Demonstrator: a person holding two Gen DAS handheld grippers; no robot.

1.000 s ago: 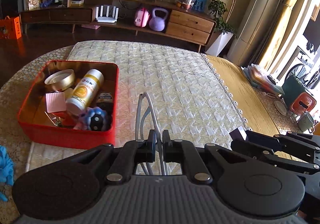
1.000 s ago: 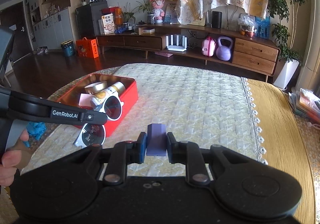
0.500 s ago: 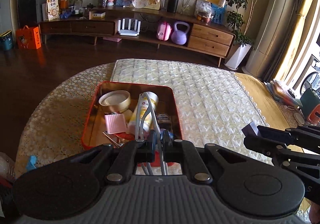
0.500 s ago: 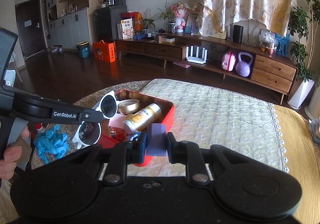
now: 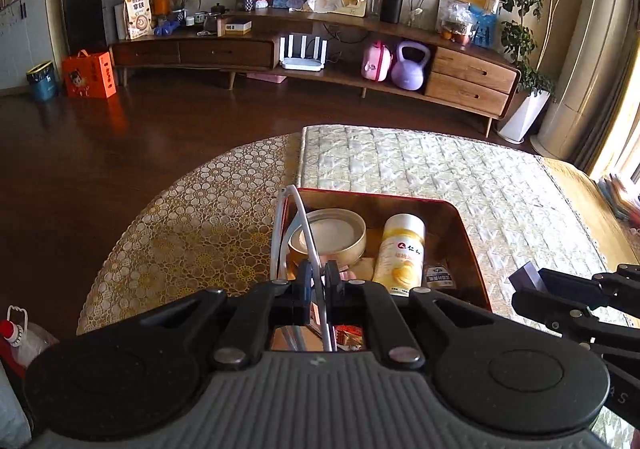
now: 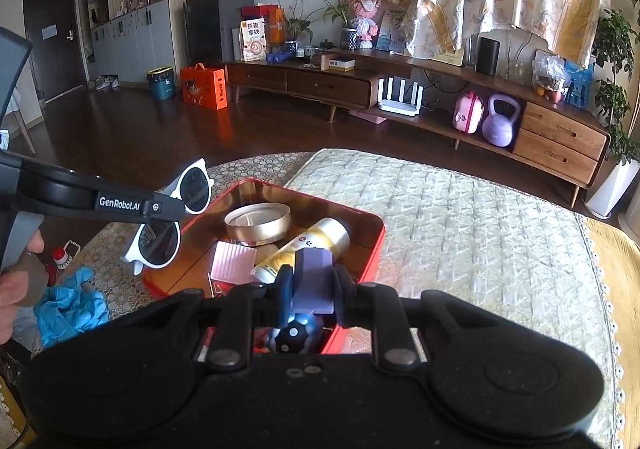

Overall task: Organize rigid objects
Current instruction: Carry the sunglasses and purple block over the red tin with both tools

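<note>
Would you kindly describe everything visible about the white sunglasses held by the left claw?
The white sunglasses have a glossy, plastic-looking frame with two round dark lenses and pointed corners. The left claw is shut on them near the bridge, holding them in the air with one lens above the other, beside and slightly above the left edge of the red tin. In the left wrist view their thin pale temple arms arch forward over the tin. Nothing but the claw touches them.

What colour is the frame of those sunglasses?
White, with dark round lenses. The sunglasses show best in the right wrist view, held in the left gripper.
</note>
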